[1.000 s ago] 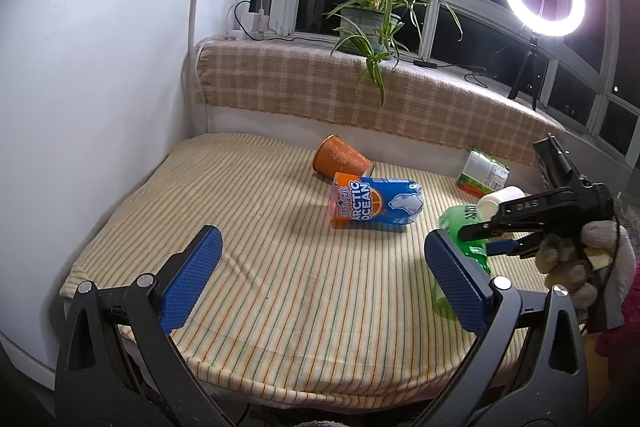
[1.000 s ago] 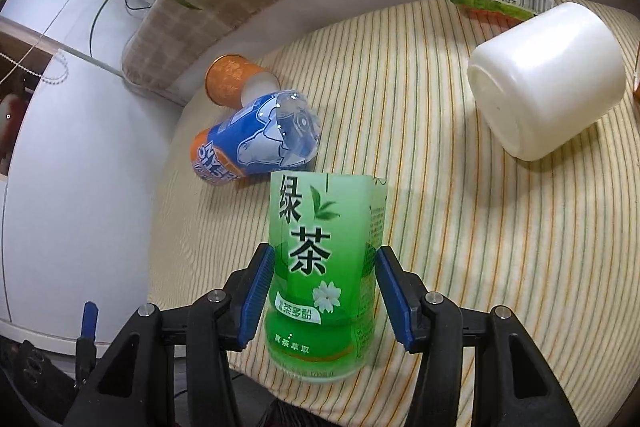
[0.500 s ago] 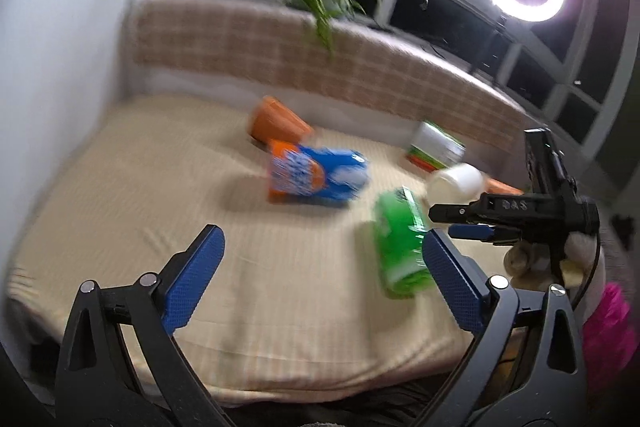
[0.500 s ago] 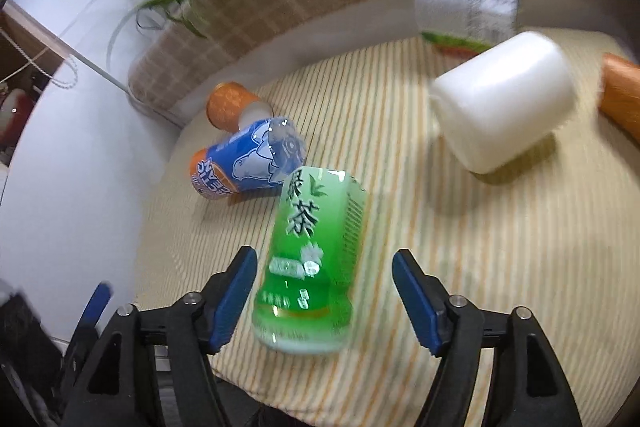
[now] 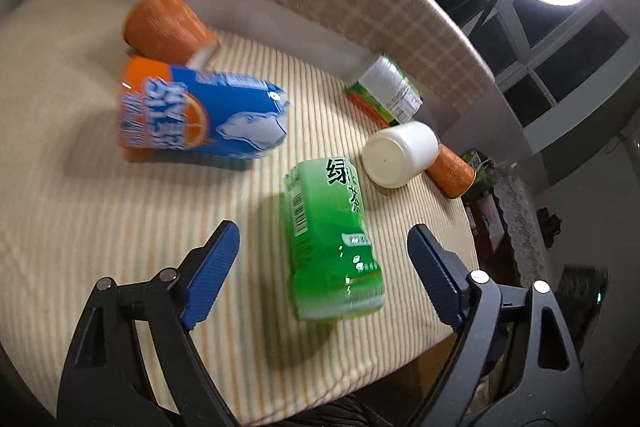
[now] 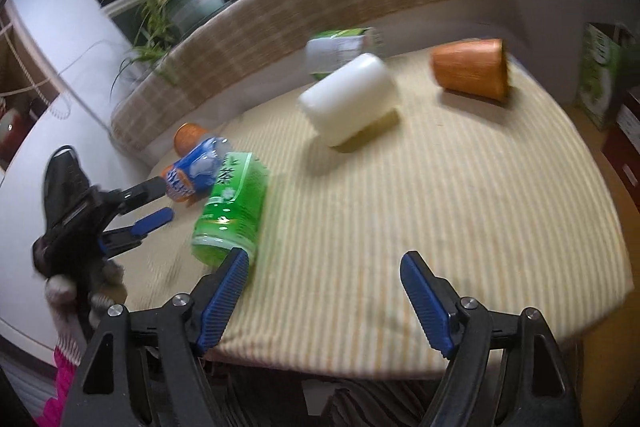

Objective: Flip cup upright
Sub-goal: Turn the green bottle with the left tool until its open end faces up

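Two grippers spread wide, left gripper [image 5: 322,259] flanking green cup [image 5: 332,239] (on its side), right gripper [image 6: 324,291] empty.

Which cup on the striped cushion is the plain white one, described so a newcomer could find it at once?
Start at the striped cushion below the checked backrest. Near its back edge lie several tipped cups; the white cup lies on its side in front of the green-and-white labelled cup, with an orange cup to its right. It alone is plain, with no print or colour.
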`<action>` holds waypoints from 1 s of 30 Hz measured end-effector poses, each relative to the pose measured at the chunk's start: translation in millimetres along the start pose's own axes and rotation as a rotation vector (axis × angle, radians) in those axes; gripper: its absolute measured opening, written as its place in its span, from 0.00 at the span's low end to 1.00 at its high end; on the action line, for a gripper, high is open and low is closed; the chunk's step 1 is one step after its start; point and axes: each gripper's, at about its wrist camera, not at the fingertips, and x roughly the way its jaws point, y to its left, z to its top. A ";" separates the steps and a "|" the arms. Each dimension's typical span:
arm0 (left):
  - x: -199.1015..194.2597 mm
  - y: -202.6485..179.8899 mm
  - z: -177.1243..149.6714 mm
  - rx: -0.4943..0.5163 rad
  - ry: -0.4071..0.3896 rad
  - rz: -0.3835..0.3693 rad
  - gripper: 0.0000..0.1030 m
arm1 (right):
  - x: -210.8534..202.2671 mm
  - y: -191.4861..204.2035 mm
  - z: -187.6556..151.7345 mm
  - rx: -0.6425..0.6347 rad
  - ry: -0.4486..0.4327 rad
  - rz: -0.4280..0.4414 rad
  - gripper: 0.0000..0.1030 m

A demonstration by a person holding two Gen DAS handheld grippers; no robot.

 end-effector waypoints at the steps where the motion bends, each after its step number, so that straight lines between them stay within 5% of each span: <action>1: 7.8 0.7 3.2 -0.008 0.017 -0.003 0.84 | -3.3 -3.2 -1.2 0.007 -0.007 -0.005 0.79; 15: 60.4 1.8 19.2 -0.043 0.103 0.014 0.82 | -14.3 -25.2 -13.3 0.054 -0.024 -0.019 0.79; 22: 75.7 1.6 17.7 -0.047 0.129 0.021 0.75 | -20.3 -34.8 -14.0 0.074 -0.036 -0.032 0.79; 25: 79.0 1.3 16.4 -0.046 0.146 0.012 0.64 | -21.8 -37.9 -14.2 0.083 -0.039 -0.038 0.79; 30: 75.5 -2.1 14.6 -0.034 0.135 0.015 0.63 | -22.2 -40.7 -14.3 0.095 -0.041 -0.039 0.79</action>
